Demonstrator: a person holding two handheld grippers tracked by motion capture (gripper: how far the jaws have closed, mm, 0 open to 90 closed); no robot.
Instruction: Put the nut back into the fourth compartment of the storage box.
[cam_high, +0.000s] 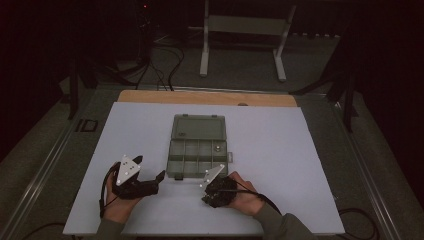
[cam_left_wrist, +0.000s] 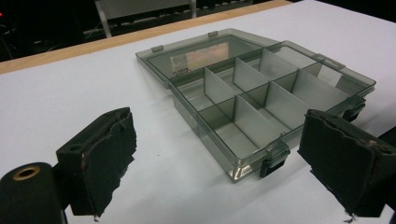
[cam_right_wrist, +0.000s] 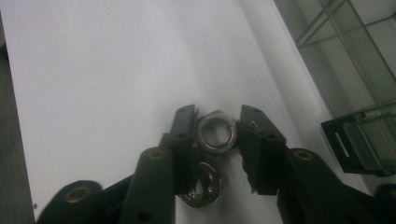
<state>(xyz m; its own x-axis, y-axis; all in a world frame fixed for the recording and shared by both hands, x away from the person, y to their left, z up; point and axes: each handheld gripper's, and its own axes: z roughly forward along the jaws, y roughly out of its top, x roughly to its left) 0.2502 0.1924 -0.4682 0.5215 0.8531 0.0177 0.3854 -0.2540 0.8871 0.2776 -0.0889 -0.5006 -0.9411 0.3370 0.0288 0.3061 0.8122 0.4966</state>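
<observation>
A: Item one, nearest us: right claw (cam_right_wrist: 216, 128), jaws set either side of a silver hexagonal metal nut (cam_right_wrist: 215, 131) lying on the white surface (cam_right_wrist: 102, 70). We read the pads as touching its flats, so clamped or very nearly. A second silver metal nut (cam_right_wrist: 201, 184) lies just below it, partly hidden by the left jaw.

B: Item two: left claw (cam_left_wrist: 219, 158), jaws wide apart, nothing between them, resting near the box's front left corner.

A: Item three, farther: smoky grey transparent plastic compartment box (cam_high: 198, 150), lid folded back flat, dividers upright. One small metal piece (cam_high: 218, 147) sits in the back right compartment; we cannot tell what kind.

B: Status, in our judgement: one piece stowed, two nuts outside on the surface, beside the box's front right corner. Lift and placing remain.
</observation>
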